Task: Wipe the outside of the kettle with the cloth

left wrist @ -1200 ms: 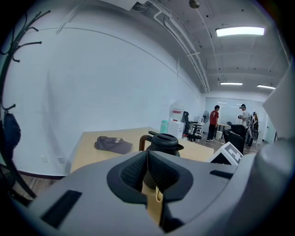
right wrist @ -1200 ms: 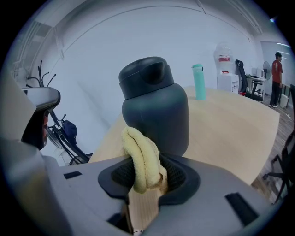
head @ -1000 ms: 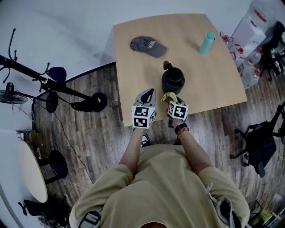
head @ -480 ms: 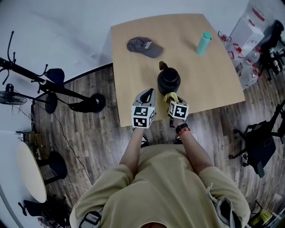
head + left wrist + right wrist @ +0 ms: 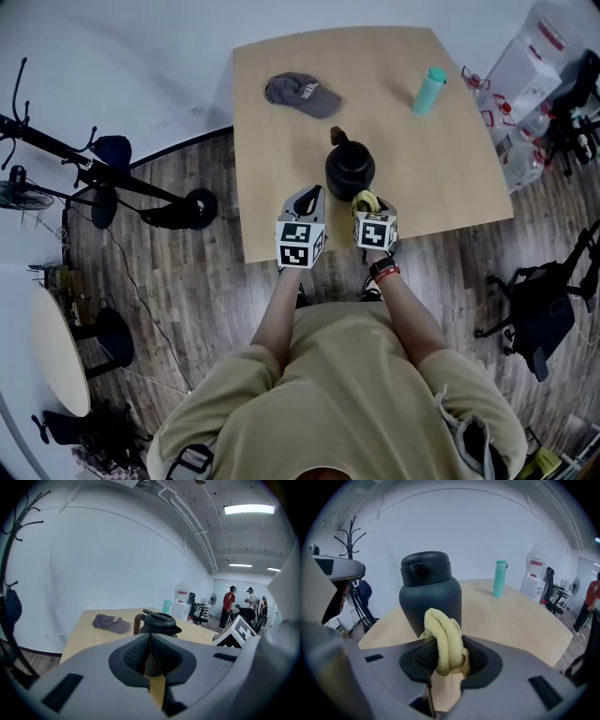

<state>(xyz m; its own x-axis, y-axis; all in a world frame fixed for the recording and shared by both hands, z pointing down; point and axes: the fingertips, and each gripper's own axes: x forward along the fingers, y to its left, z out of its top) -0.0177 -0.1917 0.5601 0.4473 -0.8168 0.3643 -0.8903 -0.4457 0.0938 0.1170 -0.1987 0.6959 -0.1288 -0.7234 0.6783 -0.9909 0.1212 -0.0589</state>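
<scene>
Right gripper (image 5: pixel 446 660) clamped on the folded yellow terry cloth (image 5: pixel 443 637); matte black lidded kettle (image 5: pixel 350 169) upright on the pale wooden table (image 5: pixel 281 159), just beyond the cloth; I cannot tell if they touch; left gripper (image 5: pixel 150 648) pressed closed on nothing, beside the kettle; grey fabric cap (image 5: pixel 302 94) and teal bottle (image 5: pixel 430 91) further back.

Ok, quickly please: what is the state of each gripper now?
Left gripper: closed, holding nothing.
Right gripper: closed on the yellow cloth.
</scene>
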